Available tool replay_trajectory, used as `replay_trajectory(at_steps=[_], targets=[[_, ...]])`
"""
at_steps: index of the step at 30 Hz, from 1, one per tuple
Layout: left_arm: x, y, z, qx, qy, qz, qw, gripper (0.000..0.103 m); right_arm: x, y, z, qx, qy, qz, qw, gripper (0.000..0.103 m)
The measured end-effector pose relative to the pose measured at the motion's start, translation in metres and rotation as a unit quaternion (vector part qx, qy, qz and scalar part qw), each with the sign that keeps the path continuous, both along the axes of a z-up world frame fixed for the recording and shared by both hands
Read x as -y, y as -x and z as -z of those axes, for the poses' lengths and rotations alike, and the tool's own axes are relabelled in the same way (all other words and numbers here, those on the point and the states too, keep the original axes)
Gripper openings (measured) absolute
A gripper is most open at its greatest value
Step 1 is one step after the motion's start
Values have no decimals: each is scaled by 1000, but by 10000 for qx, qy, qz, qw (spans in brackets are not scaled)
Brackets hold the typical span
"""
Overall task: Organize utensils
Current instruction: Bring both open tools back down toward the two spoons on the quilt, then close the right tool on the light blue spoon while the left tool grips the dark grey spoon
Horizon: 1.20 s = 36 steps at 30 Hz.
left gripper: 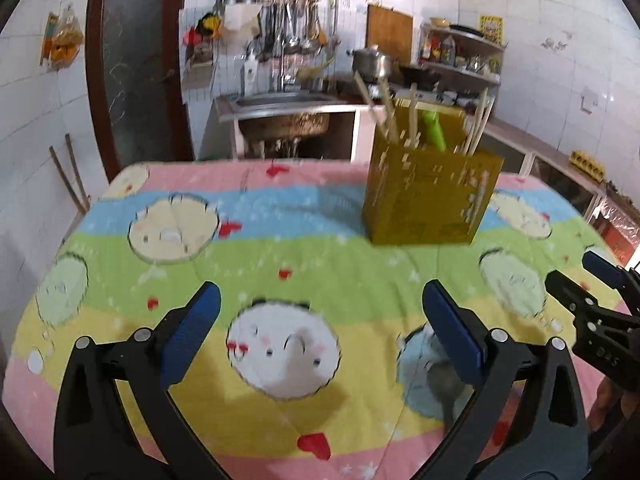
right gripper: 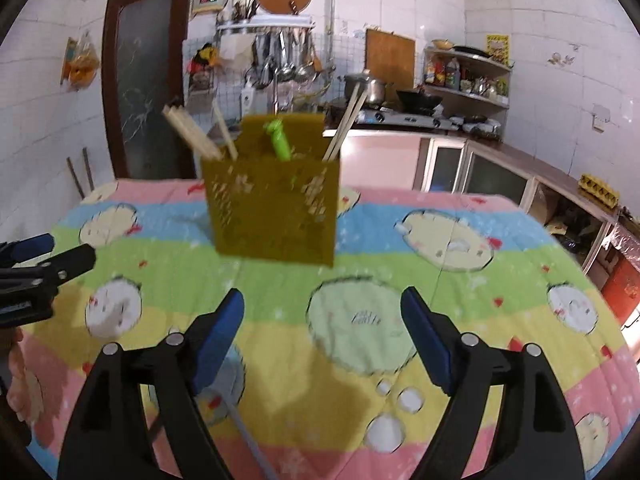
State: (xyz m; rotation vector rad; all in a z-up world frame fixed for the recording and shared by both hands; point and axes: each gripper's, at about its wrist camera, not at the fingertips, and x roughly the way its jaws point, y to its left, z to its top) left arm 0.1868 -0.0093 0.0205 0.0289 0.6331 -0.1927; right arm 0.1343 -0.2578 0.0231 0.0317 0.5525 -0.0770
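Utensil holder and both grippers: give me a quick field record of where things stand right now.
holder: yellow perforated box, upright on the striped tablecloth
contents: wooden chopsticks leaning out, one green-handled utensil
left gripper: open, nothing between the fingers
right gripper: open, nothing between the fingers
near table edge: a grey utensil lying below the right gripper; type unclear

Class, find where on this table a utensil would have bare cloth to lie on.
Free: the tablecloth left of the yellow holder, and the cloth between holder and both open hand-held grippers. Crowded: inside the holder, among chopsticks.
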Motion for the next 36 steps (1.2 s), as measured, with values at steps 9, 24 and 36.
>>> replay_trajectory(at_steps=[9,24,36], targets=[[3,-4,50,-283,-508,-75,9983,98,-11,-4,43,-554,-178,-245,9980,79],[2,-10,66,-691,-825,-94,9941,98,-25,-2,61,-1282,-197,-722,9889,79],[-3,-17,76,-1067,-809,-139,9909,98,-48,-36,68,-1770,195,-817,9806,70]])
